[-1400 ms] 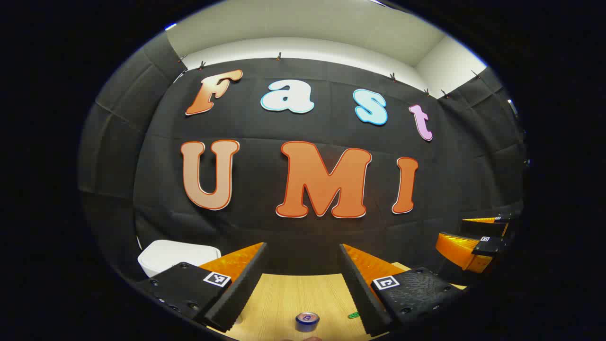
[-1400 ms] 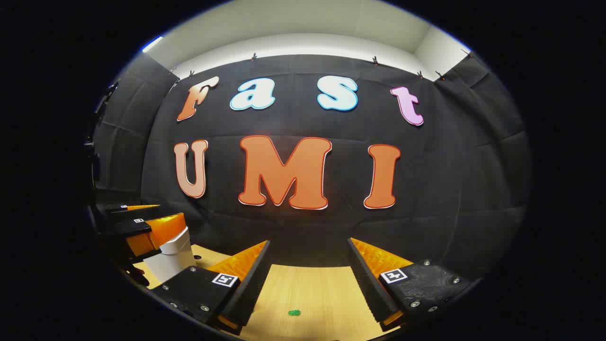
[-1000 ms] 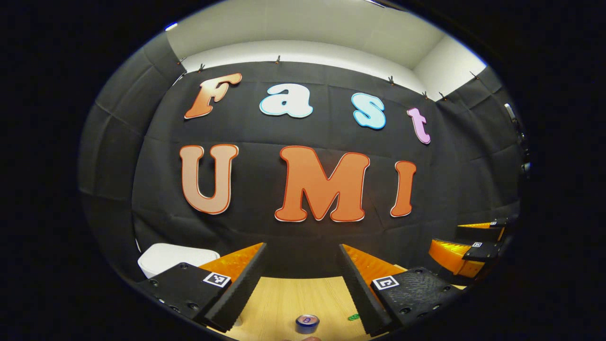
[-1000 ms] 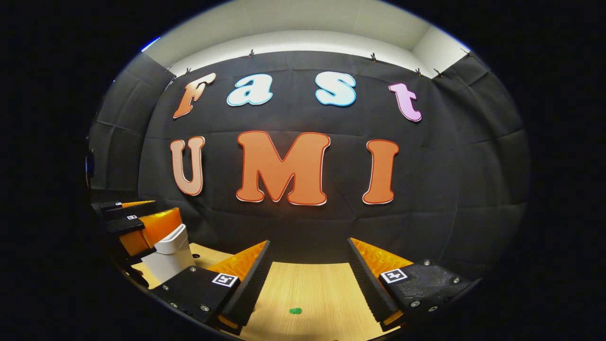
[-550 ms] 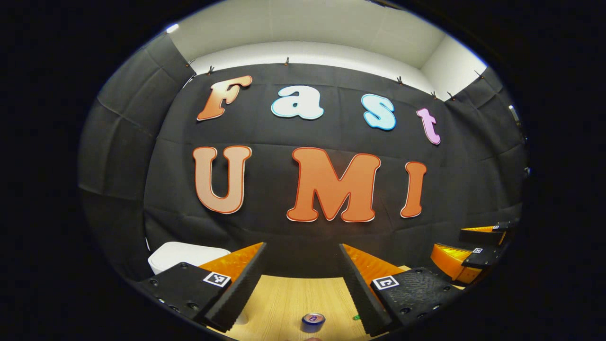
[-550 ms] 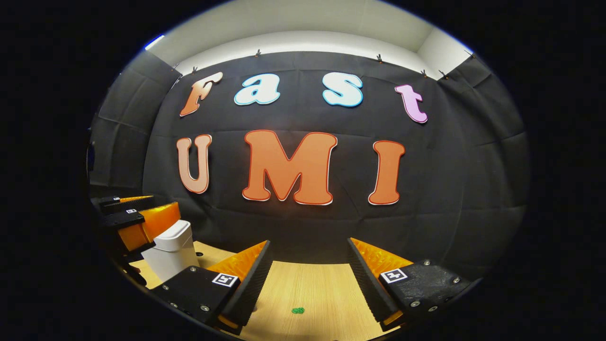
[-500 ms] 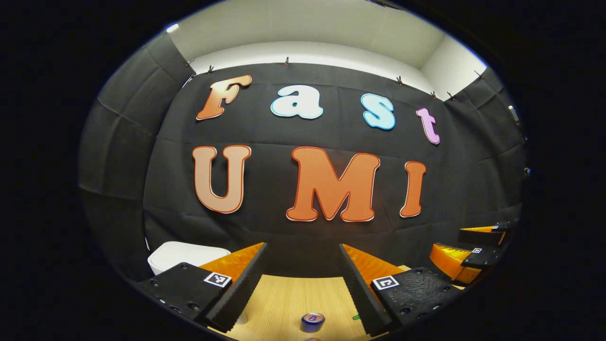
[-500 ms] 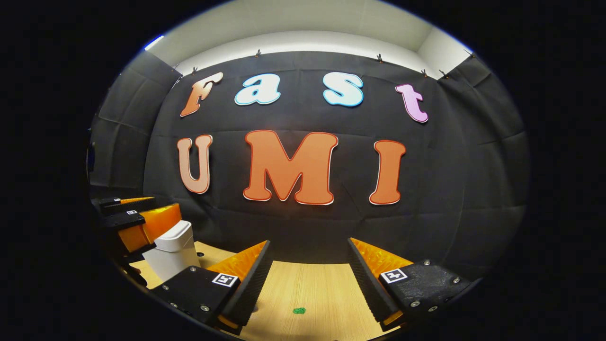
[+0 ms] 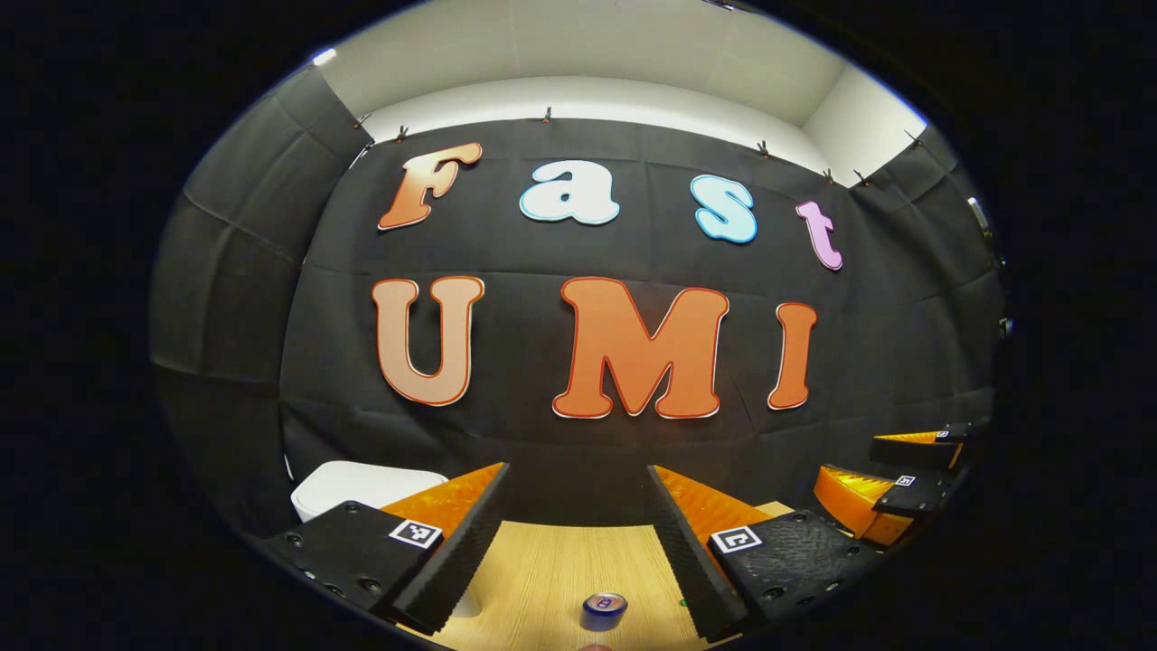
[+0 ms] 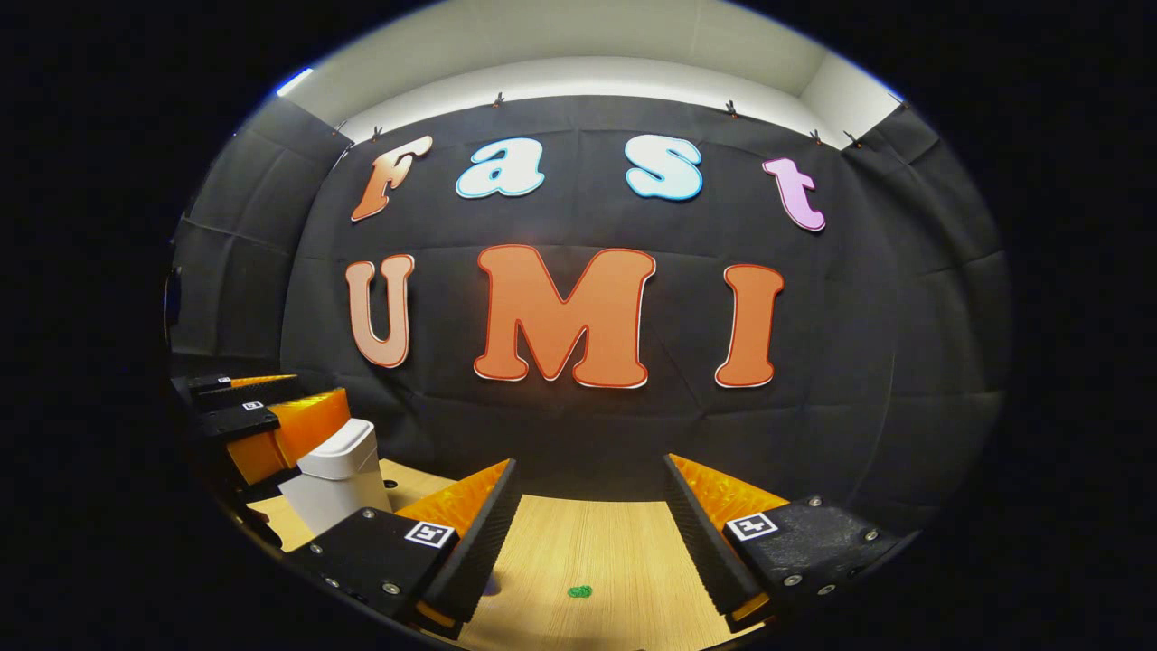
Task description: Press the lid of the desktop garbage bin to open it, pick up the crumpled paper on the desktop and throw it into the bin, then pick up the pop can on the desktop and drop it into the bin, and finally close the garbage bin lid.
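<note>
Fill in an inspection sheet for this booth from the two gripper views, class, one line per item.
Surface: wooden desktop, pale grain.
Job's things: white garbage bin, lid down; pop can upright on the desktop.
Clutter: small green scrap on the desktop.
Grippers: left gripper open, holding nothing; right gripper open, holding nothing.
Cables: nothing seen.
Surroundings: black cloth wall, white ceiling.

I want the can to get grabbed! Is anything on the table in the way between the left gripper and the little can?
Nothing visible is. In the left gripper view the left gripper is open, and the pop can stands upright on bare wooden table low between its fingers. The white bin sits off to the left side.
</note>
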`<action>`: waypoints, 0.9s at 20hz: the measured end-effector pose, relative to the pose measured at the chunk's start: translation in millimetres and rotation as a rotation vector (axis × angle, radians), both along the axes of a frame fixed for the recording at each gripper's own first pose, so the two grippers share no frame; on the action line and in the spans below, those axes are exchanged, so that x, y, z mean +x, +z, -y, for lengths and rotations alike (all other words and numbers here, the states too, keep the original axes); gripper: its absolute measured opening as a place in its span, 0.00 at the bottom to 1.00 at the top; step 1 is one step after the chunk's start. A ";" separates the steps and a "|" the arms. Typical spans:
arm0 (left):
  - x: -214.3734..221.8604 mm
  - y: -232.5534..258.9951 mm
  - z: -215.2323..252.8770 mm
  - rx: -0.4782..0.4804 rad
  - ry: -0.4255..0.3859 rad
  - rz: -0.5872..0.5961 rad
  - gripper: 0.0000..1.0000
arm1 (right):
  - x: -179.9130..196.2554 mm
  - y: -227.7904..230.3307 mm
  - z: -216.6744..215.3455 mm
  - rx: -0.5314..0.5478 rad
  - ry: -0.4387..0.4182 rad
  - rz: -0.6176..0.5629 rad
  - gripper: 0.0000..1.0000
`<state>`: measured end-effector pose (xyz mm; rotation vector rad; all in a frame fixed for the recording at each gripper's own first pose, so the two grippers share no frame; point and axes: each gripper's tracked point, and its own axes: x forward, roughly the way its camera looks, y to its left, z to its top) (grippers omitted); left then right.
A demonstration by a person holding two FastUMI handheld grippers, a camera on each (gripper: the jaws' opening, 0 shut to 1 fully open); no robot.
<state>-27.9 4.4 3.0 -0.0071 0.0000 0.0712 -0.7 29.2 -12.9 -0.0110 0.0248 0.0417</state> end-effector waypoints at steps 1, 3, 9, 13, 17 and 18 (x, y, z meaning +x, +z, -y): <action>-0.4 -1.8 1.3 0.003 -0.002 -0.002 0.92 | -0.4 0.0 -1.2 0.003 0.002 0.001 0.93; -0.8 -4.5 1.1 0.002 -0.005 -0.011 0.92 | -1.2 0.0 -1.3 0.007 0.003 0.003 0.93; -1.9 -3.4 -2.1 0.017 0.005 -0.012 0.90 | -0.8 -5.4 0.5 0.010 -0.005 -0.018 0.94; -0.5 1.6 -18.8 0.043 0.060 -0.006 0.91 | 0.6 -6.6 3.2 0.012 -0.015 -0.024 0.93; 0.3 3.4 -19.8 0.049 0.055 -0.001 0.92 | 2.2 -7.4 3.6 0.015 -0.021 -0.027 0.93; 0.9 2.9 -17.4 0.039 0.042 -0.005 0.91 | 2.7 -6.0 3.3 0.014 -0.021 -0.024 0.93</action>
